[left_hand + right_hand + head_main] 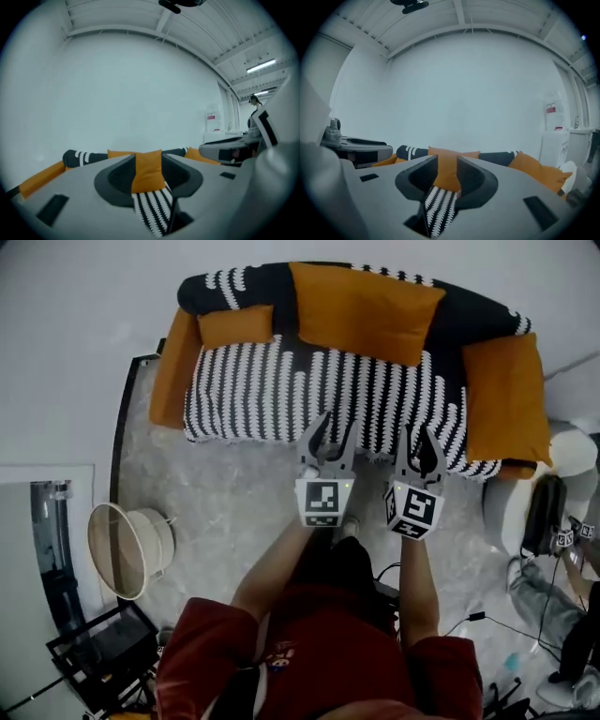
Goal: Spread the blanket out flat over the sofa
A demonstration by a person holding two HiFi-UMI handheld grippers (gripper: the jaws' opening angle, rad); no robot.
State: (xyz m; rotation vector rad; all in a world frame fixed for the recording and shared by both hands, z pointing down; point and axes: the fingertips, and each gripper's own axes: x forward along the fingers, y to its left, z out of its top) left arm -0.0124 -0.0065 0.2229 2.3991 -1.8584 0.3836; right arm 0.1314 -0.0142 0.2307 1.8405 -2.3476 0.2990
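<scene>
Black-and-white striped knitted blanket [262, 390] lay over the seat and back of the orange fabric sofa [506, 399], its long axis along the sofa and straight ahead of both claws. Left gripper [331, 434] and right gripper [419, 446] hung at the sofa's front edge, about equally near it, both with jaws apart and empty.

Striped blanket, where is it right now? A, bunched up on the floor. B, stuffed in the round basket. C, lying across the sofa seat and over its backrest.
C: the striped blanket covers the seat of the orange sofa and runs along the top of its backrest.
</scene>
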